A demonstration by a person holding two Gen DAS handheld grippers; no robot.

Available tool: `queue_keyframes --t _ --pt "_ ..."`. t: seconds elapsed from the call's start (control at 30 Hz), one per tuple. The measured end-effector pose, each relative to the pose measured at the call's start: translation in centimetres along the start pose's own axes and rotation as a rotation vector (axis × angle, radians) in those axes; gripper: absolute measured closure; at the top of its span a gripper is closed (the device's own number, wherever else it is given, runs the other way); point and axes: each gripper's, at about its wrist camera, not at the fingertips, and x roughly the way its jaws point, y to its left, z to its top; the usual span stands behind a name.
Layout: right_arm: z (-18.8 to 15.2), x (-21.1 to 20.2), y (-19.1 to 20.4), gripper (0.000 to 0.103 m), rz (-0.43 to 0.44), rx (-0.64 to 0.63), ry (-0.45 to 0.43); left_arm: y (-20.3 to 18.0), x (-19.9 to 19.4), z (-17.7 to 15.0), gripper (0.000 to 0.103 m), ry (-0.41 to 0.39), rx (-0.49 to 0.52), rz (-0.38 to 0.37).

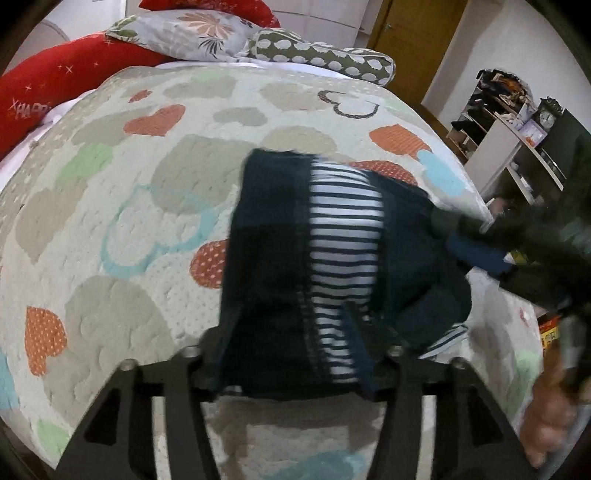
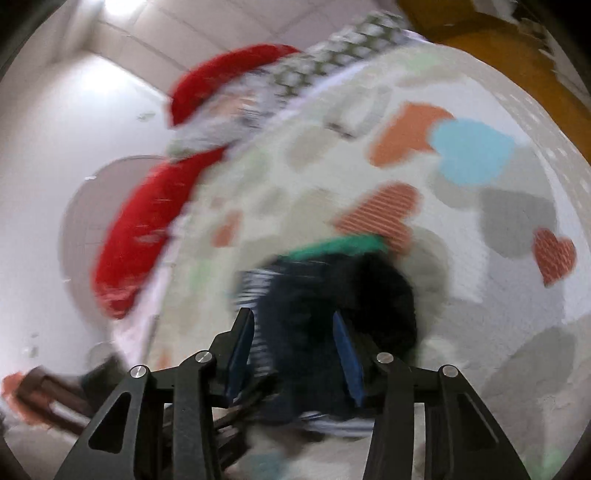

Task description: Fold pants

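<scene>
Dark navy pants with a blue-and-white striped lining lie bunched on the heart-patterned quilt. My left gripper has its jaws wide apart, and the pants drape over and between them, hiding the fingertips. In the right wrist view, which is motion-blurred, my right gripper is open with blue pads either side of the pants. The right gripper also shows as a dark blur in the left wrist view at the pants' right edge.
Red pillows, a floral pillow and a spotted bolster lie at the bed's head. Shelves with a clock stand right of the bed. A wooden door is behind. A hand shows at lower right.
</scene>
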Motion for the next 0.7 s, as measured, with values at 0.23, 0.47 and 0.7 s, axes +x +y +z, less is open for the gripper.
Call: queue_keyframes --t 0.23,0.47,0.7 --pt "-1.6 -2.1 -1.2 0.055 -0.113 -0.066 -0.092 1.5 -2.9 2.4 0.046 -0.032 -0.074 -0.096" --pt "-2.4 -4.4 2.2 0.060 -0.128 -0.251 -0.206 0.8 1.7 8.5 0.046 0.022 -0.053 0.030" --pt "-6.2 0.2 2.0 0.060 -0.218 -0.382 -0.062 1.0 6.4 9.5 0.044 0.101 -0.082 0.077"
